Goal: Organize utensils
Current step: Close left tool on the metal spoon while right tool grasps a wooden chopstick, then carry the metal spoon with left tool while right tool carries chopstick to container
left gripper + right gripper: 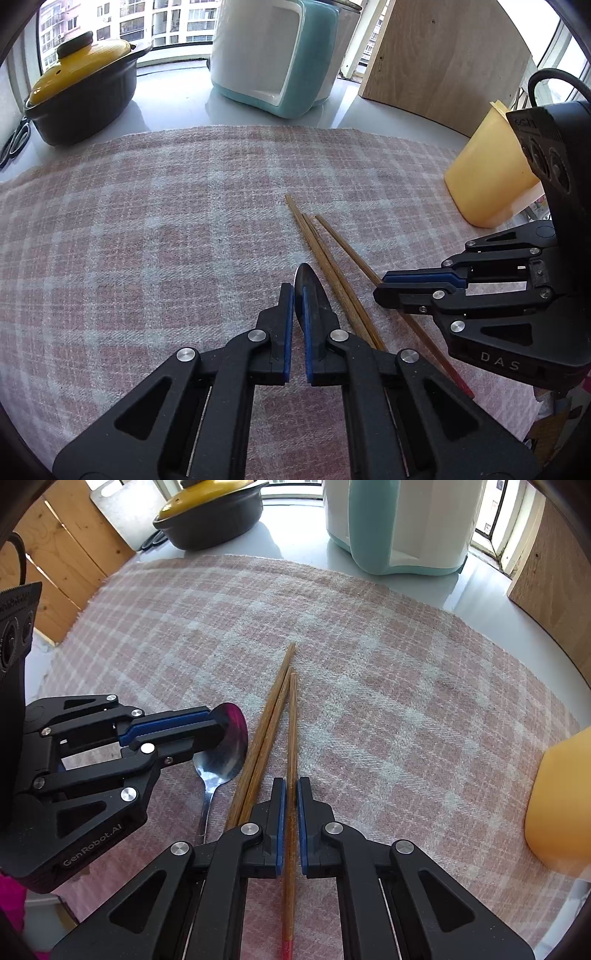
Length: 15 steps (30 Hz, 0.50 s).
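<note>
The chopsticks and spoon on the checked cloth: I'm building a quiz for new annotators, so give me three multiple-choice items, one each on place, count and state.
1. Where is the yellow container relative to the chopsticks, in the right wrist view?
A. Right
B. Left
C. On top of them

2. How many chopsticks lie on the cloth?
A. One
B. Three
C. Six

3. What is the left tool doing?
A. Standing wide open
B. Shut on the spoon
C. Holding the pot lid

Key: 1 A, it sits at the cloth's right edge. 2 B, three wooden sticks show. 3 B, its pads pinch the spoon's bowl.
</note>
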Tool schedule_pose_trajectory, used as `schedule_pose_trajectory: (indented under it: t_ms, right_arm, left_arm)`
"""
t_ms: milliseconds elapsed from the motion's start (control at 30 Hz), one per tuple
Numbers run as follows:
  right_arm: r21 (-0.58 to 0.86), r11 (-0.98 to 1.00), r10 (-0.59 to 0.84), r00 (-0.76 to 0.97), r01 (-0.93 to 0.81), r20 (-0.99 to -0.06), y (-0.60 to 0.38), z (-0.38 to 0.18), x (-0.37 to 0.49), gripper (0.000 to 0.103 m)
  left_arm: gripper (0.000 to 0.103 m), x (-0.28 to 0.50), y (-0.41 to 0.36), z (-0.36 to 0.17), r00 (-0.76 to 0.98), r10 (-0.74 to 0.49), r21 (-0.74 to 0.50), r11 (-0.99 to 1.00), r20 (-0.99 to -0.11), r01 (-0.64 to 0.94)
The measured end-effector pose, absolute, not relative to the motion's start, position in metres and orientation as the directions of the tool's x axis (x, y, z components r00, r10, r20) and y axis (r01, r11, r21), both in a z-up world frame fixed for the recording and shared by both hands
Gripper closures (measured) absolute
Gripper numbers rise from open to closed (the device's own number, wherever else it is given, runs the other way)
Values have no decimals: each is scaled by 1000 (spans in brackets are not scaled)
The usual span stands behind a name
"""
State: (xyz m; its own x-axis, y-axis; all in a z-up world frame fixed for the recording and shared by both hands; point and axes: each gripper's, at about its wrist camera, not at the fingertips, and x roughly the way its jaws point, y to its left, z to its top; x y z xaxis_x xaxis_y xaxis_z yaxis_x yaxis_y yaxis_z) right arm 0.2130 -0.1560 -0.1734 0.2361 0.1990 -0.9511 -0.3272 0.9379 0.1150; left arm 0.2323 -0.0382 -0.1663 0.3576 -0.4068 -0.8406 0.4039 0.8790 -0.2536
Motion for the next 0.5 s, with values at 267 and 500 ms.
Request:
schedule_pose_trajectory:
  t_ms: [267,500]
  right_arm:
    - [138,942,232,297,-308,-926,-172,-150,199,99]
    - [114,943,217,319,-312,-922,-173,-145,193,99]
  left_arm:
    - [102,220,-32,-158,373,-396,-245,888,-839,389]
    - [102,215,-47,-160,395,-337,-166,899,-854,406]
